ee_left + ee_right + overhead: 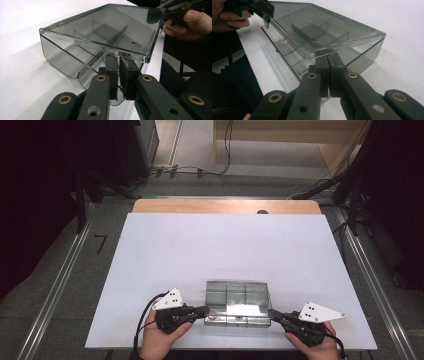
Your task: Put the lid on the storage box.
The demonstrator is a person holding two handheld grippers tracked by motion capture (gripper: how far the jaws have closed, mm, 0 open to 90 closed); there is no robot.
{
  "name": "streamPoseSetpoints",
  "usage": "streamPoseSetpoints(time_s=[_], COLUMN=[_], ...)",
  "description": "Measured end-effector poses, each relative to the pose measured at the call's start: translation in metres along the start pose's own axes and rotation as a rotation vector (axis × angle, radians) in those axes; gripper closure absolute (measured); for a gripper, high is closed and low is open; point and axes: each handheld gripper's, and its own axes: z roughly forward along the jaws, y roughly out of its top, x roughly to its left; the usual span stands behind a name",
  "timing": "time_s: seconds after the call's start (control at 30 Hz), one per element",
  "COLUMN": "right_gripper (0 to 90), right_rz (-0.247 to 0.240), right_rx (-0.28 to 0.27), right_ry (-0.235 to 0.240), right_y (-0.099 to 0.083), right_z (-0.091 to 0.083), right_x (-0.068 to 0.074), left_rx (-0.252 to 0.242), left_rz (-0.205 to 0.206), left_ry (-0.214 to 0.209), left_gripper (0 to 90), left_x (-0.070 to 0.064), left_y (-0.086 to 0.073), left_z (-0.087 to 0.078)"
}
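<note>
Both tools (202, 311) (272, 314) clamped on box (238, 300) ends

Compartment box (238, 303) on the white board (200, 245) near its front edge, the board on the table (225, 206) — left gripper (202, 310) at the box's left end, right gripper (272, 313) at its right end, dividers (117, 35) inside, lid (105, 27) above.

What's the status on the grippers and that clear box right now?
Left gripper shut on clear box, left end. Right gripper shut on its right end. Lid tilted partly open, dividers inside, box at near edge of white table. Nothing in the way.
</note>
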Motion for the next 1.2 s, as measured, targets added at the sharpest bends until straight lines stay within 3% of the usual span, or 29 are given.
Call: streamPoseSetpoints(time_s=[1.2], right_gripper=[83.7], right_rz=[-0.005], right_rx=[0.028], right_ry=[0.002], right_y=[-0.0087], right_z=[-0.0053], right_x=[0.0034], left_rx=[0.036], left_rz=[0.001], left_ry=[0.010], left_gripper=[84.6], left_x=[-0.0054], left_y=[-0.0073], left_z=[-0.0069])
